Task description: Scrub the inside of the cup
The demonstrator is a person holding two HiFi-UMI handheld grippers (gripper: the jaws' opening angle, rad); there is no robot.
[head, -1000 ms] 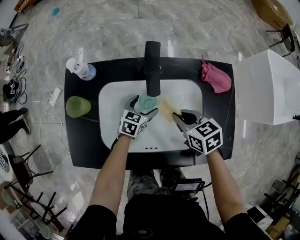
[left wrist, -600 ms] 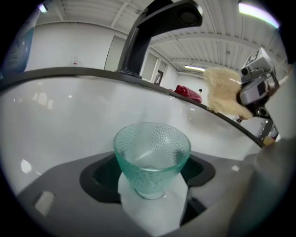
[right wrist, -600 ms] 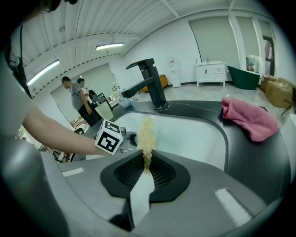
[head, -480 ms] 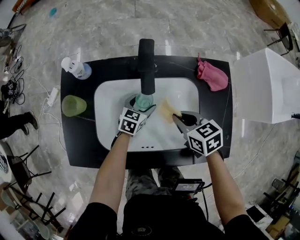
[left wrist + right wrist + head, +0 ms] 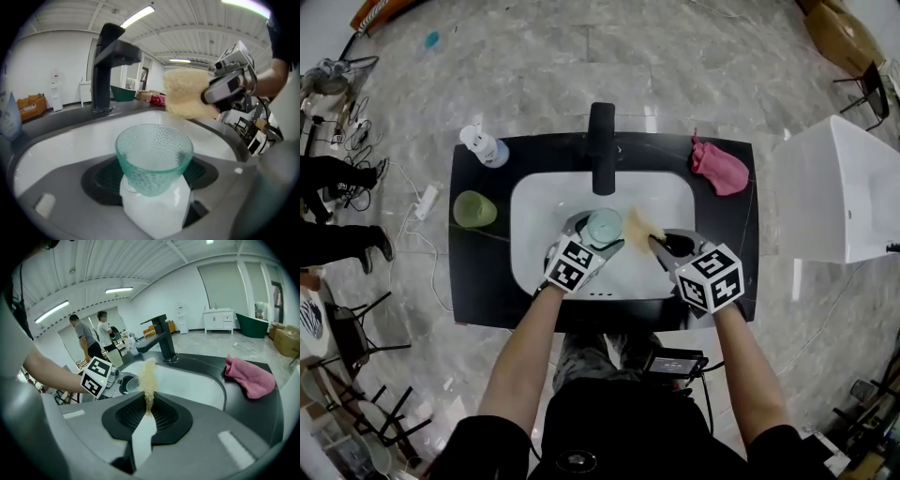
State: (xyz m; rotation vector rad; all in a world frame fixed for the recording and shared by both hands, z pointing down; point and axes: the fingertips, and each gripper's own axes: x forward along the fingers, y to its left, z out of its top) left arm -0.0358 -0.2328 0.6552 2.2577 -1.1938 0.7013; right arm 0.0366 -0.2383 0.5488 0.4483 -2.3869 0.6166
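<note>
the left gripper (image 5: 599, 230) holds the glass cup (image 5: 153, 157) over the white sink (image 5: 667, 192). its jaws have just been closing, with the cup between them, and they now clench the cup's lower part. the cup is pale teal with a pebbled wall, and its mouth faces up. in the left gripper view it sits in front of the black faucet (image 5: 107, 65).

the right gripper (image 5: 149, 409) has its jaws clamped on a thin yellow sponge (image 5: 148, 377), which sticks up from between them on edge. in the head view the sponge (image 5: 639, 225) is just beside the cup on its right, outside the rim, also above the sink. the two grippers point towards each other over the front half of the basin.

the sink is set into a black surface (image 5: 487, 281). the faucet (image 5: 601, 145) stands at the back edge, its spout reaching over the basin. a pink cloth (image 5: 718, 169) lies crumpled on the surface at the back right, well apart from both grippers. to the left of the sink stands a green tumbler (image 5: 474, 208), and behind it a white pump bottle (image 5: 484, 145). in the right gripper view two people (image 5: 89, 338) stand in the background beyond the surface.
</note>
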